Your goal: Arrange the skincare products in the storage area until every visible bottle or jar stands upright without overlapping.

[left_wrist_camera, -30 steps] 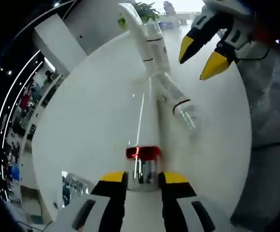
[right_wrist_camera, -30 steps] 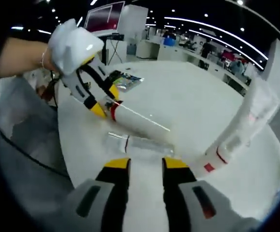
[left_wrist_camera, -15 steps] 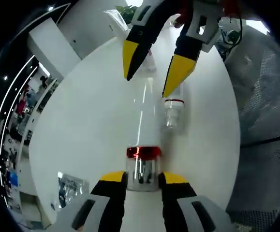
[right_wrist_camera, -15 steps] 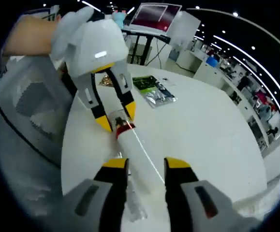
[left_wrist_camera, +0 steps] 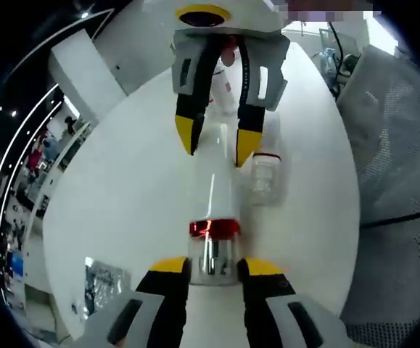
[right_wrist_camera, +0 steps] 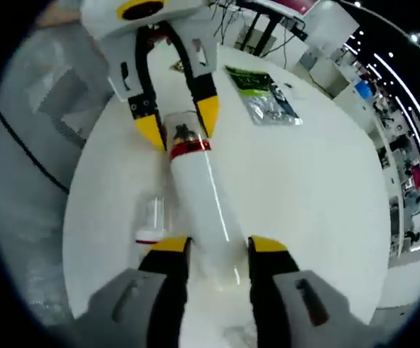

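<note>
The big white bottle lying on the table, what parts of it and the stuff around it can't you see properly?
- White bottle: far end behind the right gripper, right gripper view.
- Its clear cap: whether the left gripper is squeezing it, unclear.
- Small clear bottle: label too small.
- Foil packet: cut off by the left gripper's body.

Glossy white tube with mirror-like cap on smooth table

White table bearing tube, bottle

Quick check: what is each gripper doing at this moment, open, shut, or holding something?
Left gripper: shut on the cap end of the lying white tube.
Right gripper: open, jaws straddling the tube's far end.
</note>
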The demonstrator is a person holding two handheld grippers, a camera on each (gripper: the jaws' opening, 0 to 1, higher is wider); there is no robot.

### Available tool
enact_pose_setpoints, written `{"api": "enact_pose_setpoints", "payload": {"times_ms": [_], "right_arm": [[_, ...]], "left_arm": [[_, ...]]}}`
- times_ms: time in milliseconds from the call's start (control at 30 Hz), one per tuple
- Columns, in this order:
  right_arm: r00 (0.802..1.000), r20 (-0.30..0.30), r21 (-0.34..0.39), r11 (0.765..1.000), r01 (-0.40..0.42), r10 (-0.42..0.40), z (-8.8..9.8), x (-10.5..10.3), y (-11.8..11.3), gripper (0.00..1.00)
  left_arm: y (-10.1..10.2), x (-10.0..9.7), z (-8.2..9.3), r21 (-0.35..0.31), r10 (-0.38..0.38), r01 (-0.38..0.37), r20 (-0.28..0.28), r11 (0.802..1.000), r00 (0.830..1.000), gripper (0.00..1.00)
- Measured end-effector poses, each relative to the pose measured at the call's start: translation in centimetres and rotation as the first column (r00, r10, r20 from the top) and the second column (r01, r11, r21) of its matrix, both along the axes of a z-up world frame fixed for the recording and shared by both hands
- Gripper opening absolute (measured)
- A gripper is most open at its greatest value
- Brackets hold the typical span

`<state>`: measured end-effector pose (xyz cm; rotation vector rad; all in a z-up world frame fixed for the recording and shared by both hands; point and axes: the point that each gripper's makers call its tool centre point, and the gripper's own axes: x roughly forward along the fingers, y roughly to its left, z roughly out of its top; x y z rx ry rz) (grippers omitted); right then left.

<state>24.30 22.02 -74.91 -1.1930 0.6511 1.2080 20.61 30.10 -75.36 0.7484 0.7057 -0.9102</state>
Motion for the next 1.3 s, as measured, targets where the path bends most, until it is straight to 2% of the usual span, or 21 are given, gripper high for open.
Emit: {"api": "enact_pose_setpoints", "payload": {"times_ms": [167, 200, 267, 333, 400, 433, 633, 700, 733, 767, 833, 900, 967, 1000, 1067, 1133, 1233, 1300], "right_arm": [[0.991, 0.086, -0.094, 0.991, -0.092, 0.100, -0.5, 0.4, -0.1, 0.33], [0.990, 0.084, -0.089, 0.991, -0.102, 0.109, -0.5, 0.2, 0.1, 0.33], [0.995, 0.062, -0.083, 0.994, -0.069, 0.074, -0.4, 0.4, -0.1, 0.33], [0.994, 0.059, -0.073, 0.994, -0.082, 0.086, -0.3, 0.3, -0.2, 0.33], [0.994, 0.063, -0.065, 0.994, -0.086, 0.090, -0.3, 0.2, -0.2, 0.33], [0.994, 0.066, -0.063, 0.994, -0.086, 0.090, -0.4, 0.3, -0.1, 0.33], [0.993, 0.098, -0.029, 0.998, -0.059, 0.062, -0.2, 0.2, -0.1, 0.34], [0.993, 0.115, 0.012, 0.999, -0.037, 0.036, 0.0, 0.2, -0.1, 0.35], [0.992, 0.122, 0.080, 0.997, -0.005, -0.005, 0.2, 0.2, 0.4, 0.36], [0.991, 0.129, 0.120, 0.992, 0.026, -0.041, 0.4, 0.2, 0.5, 0.37], [0.983, 0.172, 0.162, 0.986, 0.036, -0.064, 0.7, 0.4, 0.6, 0.38], [0.974, 0.219, 0.170, 0.985, 0.024, -0.062, 0.9, 0.4, 0.6, 0.38], [0.956, 0.288, 0.172, 0.985, 0.009, -0.060, 1.2, 0.4, 0.7, 0.37], [0.952, 0.299, 0.177, 0.984, 0.017, -0.070, 1.2, 0.3, 0.7, 0.36], [0.945, 0.307, 0.205, 0.978, 0.048, -0.111, 1.3, 0.5, 0.8, 0.36], [0.941, 0.274, 0.276, 0.954, 0.121, -0.198, 1.4, 0.7, 0.8, 0.36], [0.934, 0.237, 0.331, 0.926, 0.180, -0.267, 1.7, 1.1, 0.7, 0.37], [0.930, 0.226, 0.342, 0.917, 0.203, -0.290, 1.8, 1.2, 0.5, 0.37]], "left_arm": [[0.1, 0.2, 0.0, -0.041, 0.037, -0.038, -0.011, 0.998, 0.999, 0.30], [0.0, 0.2, 0.0, -0.063, 0.054, -0.055, -0.019, 0.997, 0.998, 0.30], [0.0, 0.3, -0.1, -0.086, 0.074, -0.076, -0.031, 0.993, 0.997, 0.30], [-0.4, 0.4, -0.1, -0.159, 0.136, -0.146, -0.070, 0.976, 0.988, 0.31], [-0.4, 0.4, -0.4, -0.198, 0.173, -0.198, -0.135, 0.960, 0.976, 0.31], [-0.3, 0.2, -0.5, -0.188, 0.175, -0.205, -0.163, 0.961, 0.971, 0.31], [-0.6, 0.1, -0.5, -0.126, 0.212, -0.243, -0.219, 0.962, 0.952, 0.29], [-0.5, 0.1, -0.4, -0.129, 0.213, -0.245, -0.224, 0.961, 0.951, 0.29], [-0.6, 0.0, -0.1, -0.141, 0.216, -0.253, -0.237, 0.957, 0.947, 0.29], [-0.8, -0.2, 0.1, -0.159, 0.221, -0.270, -0.267, 0.950, 0.938, 0.29], [-1.3, -0.4, 0.9, -0.215, 0.234, -0.309, -0.316, 0.926, 0.919, 0.29], [-1.5, -0.4, 1.6, -0.248, 0.249, -0.348, -0.357, 0.904, 0.900, 0.29], [-1.9, -0.6, 2.2, -0.284, 0.265, -0.404, -0.423, 0.869, 0.867, 0.28], [-2.0, -0.4, 2.7, -0.310, 0.268, -0.428, -0.445, 0.849, 0.854, 0.28], [-2.1, -0.2, 3.5, -0.347, 0.265, -0.438, -0.445, 0.829, 0.855, 0.28], [-2.3, 0.0, 4.2, -0.381, 0.267, -0.450, -0.445, 0.808, 0.855, 0.28], [-2.5, 0.5, 5.4, -0.433, 0.271, -0.458, -0.428, 0.776, 0.862, 0.28], [-2.7, 0.6, 5.9, -0.446, 0.274, -0.456, -0.414, 0.770, 0.868, 0.28]]}}
